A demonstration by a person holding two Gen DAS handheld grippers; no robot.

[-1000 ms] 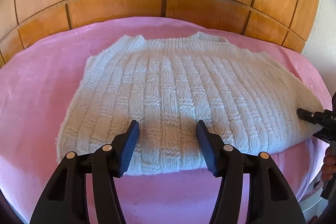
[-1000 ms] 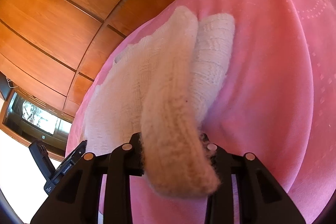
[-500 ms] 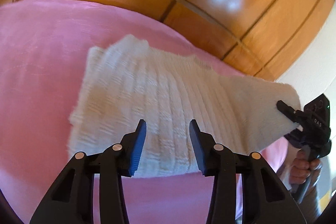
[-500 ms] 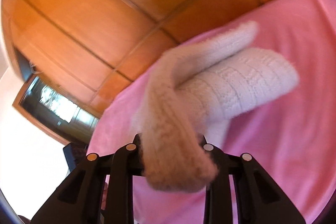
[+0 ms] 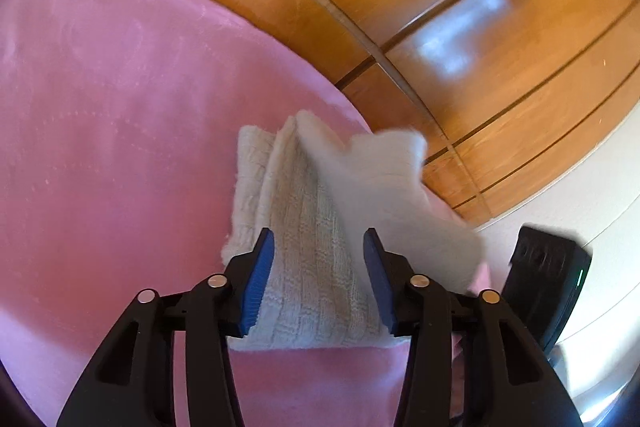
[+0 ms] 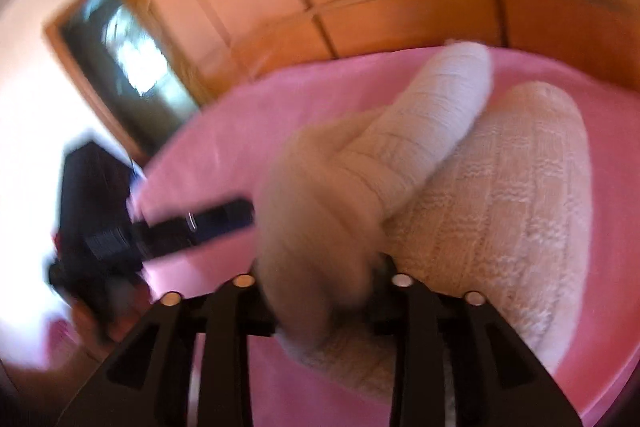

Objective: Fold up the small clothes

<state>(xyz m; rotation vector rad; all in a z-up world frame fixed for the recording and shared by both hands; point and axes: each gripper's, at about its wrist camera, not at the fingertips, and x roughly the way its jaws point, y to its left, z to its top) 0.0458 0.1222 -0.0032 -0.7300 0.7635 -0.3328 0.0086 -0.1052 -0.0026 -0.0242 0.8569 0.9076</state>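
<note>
Right wrist: sweater (image 6: 320,227) betw. fingers (image 6: 404,303).

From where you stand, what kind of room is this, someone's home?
Probably a bedroom at home. A pink blanket covers a wide soft surface like a bed, glossy wooden wardrobe panels rise right behind it, and a cream knitted sweater is being folded on top.

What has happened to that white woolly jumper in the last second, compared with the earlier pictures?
The right claw, clamped on one side of the white knitted jumper, has lifted that side and swung it up and across over the rest, so the once-flat jumper now looks half as wide. The left claw stays open above the near hem, gripping nothing. The pink blanket is unchanged.
</note>
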